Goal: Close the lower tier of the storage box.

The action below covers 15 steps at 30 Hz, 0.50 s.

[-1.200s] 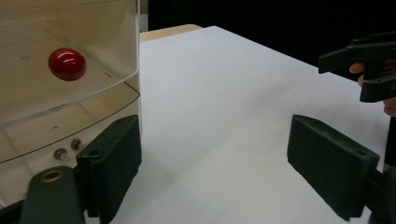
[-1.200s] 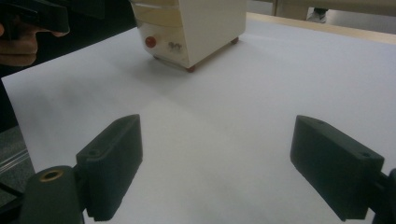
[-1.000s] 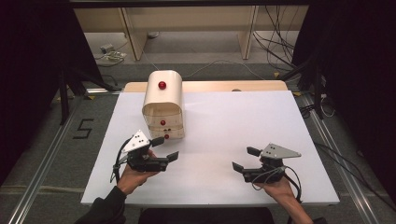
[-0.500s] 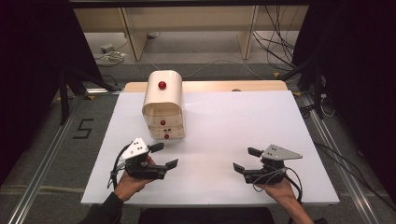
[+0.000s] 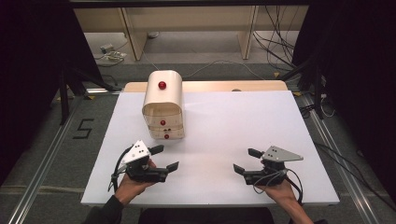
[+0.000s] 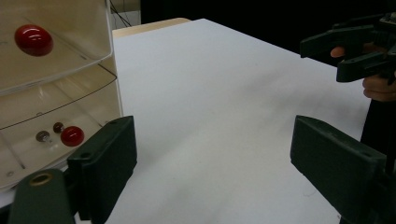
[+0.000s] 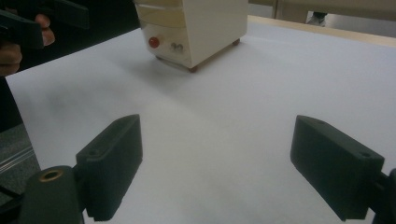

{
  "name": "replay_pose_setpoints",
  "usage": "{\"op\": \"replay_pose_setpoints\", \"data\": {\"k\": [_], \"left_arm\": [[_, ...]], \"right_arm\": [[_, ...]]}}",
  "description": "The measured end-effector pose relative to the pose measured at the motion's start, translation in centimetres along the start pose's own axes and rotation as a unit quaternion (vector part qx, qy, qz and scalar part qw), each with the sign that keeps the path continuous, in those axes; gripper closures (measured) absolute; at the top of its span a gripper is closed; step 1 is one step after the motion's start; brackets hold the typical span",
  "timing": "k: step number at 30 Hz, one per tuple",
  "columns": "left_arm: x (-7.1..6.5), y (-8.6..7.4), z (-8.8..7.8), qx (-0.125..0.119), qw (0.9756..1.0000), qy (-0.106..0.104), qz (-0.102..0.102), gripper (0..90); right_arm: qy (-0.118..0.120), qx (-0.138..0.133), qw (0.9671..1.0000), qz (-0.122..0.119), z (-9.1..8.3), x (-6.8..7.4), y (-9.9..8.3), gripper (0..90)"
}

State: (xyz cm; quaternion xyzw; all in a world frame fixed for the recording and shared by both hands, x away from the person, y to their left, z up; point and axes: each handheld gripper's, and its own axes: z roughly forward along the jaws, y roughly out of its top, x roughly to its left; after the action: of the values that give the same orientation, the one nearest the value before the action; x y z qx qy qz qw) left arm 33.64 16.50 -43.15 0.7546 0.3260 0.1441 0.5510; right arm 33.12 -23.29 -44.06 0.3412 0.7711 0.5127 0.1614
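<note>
Clearly the small cream drawer cabinet point(image 5: 163, 105) is what matters: it stands in the upper left part of the white bench point(image 5: 243, 126) in the high view, its front with the red knobs facing the bottom of the frame, toward the person. The left claw point(image 5: 167, 157) sits at lower left, just below and slightly left of the cabinet's front, jaws spread wide and holding nothing. The right claw point(image 5: 246, 160) sits at lower right, well apart from the cabinet, also wide and empty. So the left claw is plainly the nearer one, and I judge that any pull on a drawer falls to it.

From the left gripper view the cabinet fills the upper left of the frame, with the bottom drawer's red knob point(image 6: 72, 135) just above the tip of the left-hand jaw, and another red knob point(image 6: 33, 39) higher up. The drawer walls look translucent; I cannot tell whether anything lies inside beyond the knob fittings. All drawers appear closed. In the right gripper view the cabinet stands far off at the top centre.
</note>
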Motion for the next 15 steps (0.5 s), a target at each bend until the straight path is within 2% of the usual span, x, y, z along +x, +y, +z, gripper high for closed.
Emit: {"op": "replay_pose_setpoints", "data": {"k": [6,10,15], "left_arm": [[0.09,-0.16,-0.40,-0.013,0.9998,-0.003,-0.012,11.7],[-0.02,-0.34,-0.38,-0.006,1.0000,0.000,-0.006,10.3],[-0.02,-0.27,-0.44,-0.012,0.9999,0.002,-0.005,8.9]], "right_arm": [[-0.001,0.000,1.0000,-0.002,-0.09,0.03,-0.09,17.3],[-0.002,0.005,1.0000,-0.004,-0.13,0.03,-0.26,17.1],[-0.002,0.005,1.0000,-0.002,-0.20,0.07,-0.31,16.9]]}}
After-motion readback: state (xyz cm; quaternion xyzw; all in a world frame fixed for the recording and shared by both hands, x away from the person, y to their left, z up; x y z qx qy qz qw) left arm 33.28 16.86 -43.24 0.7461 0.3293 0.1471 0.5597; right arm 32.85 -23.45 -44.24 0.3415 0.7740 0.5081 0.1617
